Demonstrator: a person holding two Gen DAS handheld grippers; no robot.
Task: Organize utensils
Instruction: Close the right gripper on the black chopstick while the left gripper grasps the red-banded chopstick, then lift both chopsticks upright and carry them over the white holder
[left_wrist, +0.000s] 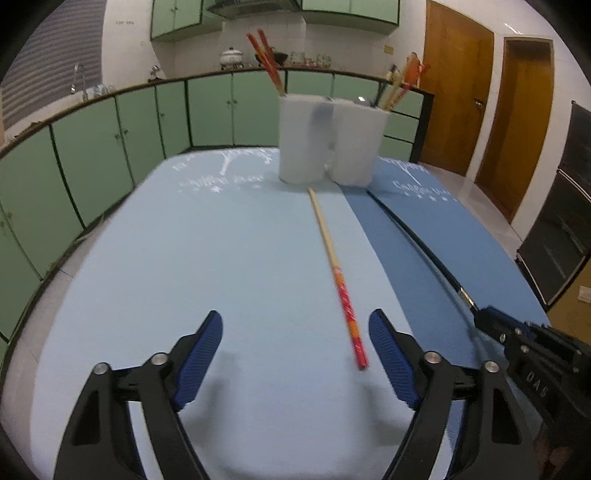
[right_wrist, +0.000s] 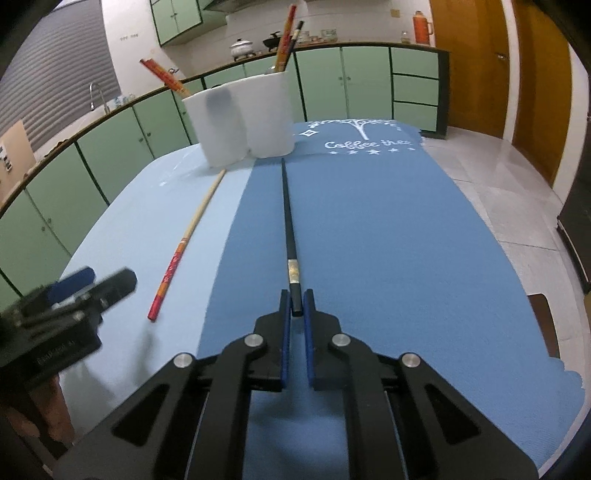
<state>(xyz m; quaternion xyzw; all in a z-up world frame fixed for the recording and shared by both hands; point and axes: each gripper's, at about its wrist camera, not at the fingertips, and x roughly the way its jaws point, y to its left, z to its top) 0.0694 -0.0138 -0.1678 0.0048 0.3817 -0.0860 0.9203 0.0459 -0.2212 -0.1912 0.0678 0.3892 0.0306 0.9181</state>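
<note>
Your right gripper (right_wrist: 296, 304) is pinching the near end of the black chopstick (right_wrist: 287, 218), pads pressed on it. That chopstick runs straight away over the dark blue mat (right_wrist: 388, 229) toward the two white holders, its tip just short of the right white holder (right_wrist: 267, 114). Your left gripper (left_wrist: 295, 354) is spread wide, nothing between the pads. The red-and-wood chopstick (left_wrist: 334, 269) lies flat on the light blue mat (left_wrist: 184, 258), red end just inside the left gripper's right finger (left_wrist: 391, 362), wooden tip nearly at the left white holder (left_wrist: 303, 136). The two holders stand side by side, touching, at the far end of the counter. Red chopsticks (left_wrist: 267, 59) stick up from the left white holder; mixed ones (left_wrist: 397, 86) stick up from the right holder.
</note>
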